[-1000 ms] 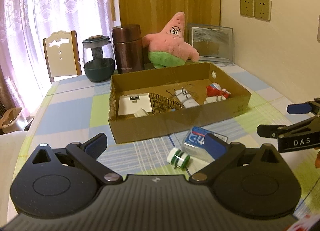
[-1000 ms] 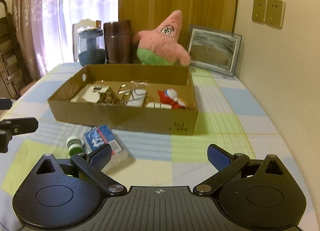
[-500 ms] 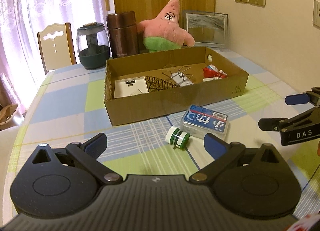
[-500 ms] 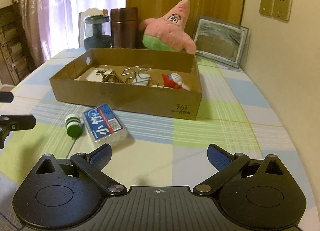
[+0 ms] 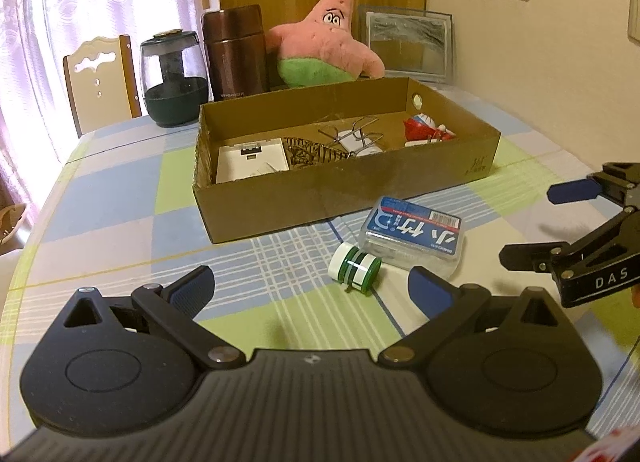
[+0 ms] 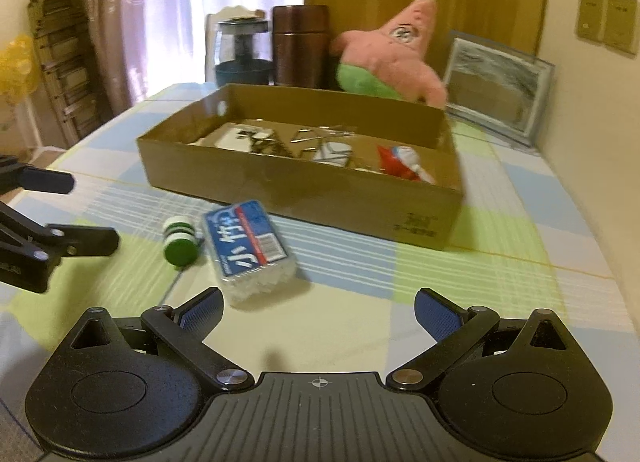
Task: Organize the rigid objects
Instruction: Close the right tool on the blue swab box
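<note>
A clear plastic case with a blue label [image 5: 414,236] [image 6: 246,244] lies on the checked tablecloth in front of a cardboard box [image 5: 344,197] [image 6: 304,197]. A green-and-white spool [image 5: 354,274] [image 6: 180,240] lies beside the case, on its left. The box holds a white card, wire pieces and a red-and-white figurine [image 5: 424,127]. My left gripper [image 5: 310,290] is open and empty, just short of the spool. My right gripper [image 6: 318,312] is open and empty, just short of the case; it also shows in the left wrist view [image 5: 536,221].
A pink starfish plush [image 5: 328,41], a brown flask [image 5: 236,53], a dark glass jar [image 5: 174,73] and a framed picture [image 5: 408,43] stand behind the box. A chair [image 5: 98,81] stands at the table's far left edge. A wall runs along the right.
Both grippers have drawn nearer to the case and spool, which now look larger. The right wrist view has swung and is blurred. Both grippers stay open.
</note>
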`<state>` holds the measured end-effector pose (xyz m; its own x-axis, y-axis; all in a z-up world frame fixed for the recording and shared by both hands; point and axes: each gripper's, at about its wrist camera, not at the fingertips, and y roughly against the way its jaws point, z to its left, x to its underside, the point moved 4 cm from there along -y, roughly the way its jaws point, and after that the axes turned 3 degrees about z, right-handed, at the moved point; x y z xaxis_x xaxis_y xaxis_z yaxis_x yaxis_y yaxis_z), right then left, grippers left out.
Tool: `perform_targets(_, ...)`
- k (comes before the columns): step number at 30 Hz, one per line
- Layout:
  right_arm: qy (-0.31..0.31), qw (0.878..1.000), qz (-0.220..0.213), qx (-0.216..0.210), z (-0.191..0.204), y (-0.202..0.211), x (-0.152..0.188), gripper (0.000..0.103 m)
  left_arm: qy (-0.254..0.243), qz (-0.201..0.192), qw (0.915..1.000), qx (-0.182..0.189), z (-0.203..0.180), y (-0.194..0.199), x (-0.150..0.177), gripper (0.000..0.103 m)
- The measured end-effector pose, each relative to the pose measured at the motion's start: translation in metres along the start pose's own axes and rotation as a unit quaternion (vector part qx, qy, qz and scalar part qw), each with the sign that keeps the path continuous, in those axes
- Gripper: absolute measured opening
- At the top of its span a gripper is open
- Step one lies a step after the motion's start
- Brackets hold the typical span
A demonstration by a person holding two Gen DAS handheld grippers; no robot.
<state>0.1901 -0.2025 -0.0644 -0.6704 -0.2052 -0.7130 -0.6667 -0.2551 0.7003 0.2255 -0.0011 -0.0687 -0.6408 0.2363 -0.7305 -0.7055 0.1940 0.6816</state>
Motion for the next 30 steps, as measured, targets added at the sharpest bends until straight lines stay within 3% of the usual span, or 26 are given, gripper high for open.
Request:
perform_targets(8, 0.045, 0.998, 0.012, -0.043, 0.013, -0.024, -0.004, 0.099, -0.022, 0.017, 0.9996, 0.009, 0.003, -0.013, 0.003, 0.101)
perform_targets(23, 0.076, 0.994, 0.022, -0.071, 0.012, -0.049, -0.014, 0.098, -0.060, 0.041, 0.9971, 0.020, -0.003, -0.029, 0.005, 0.101)
perform_targets(30, 0.083, 0.993, 0.029, -0.083, 0.016, -0.059, -0.016, 0.087, -0.082, 0.047, 0.9954, 0.014, -0.006, -0.035, 0.006, 0.101)
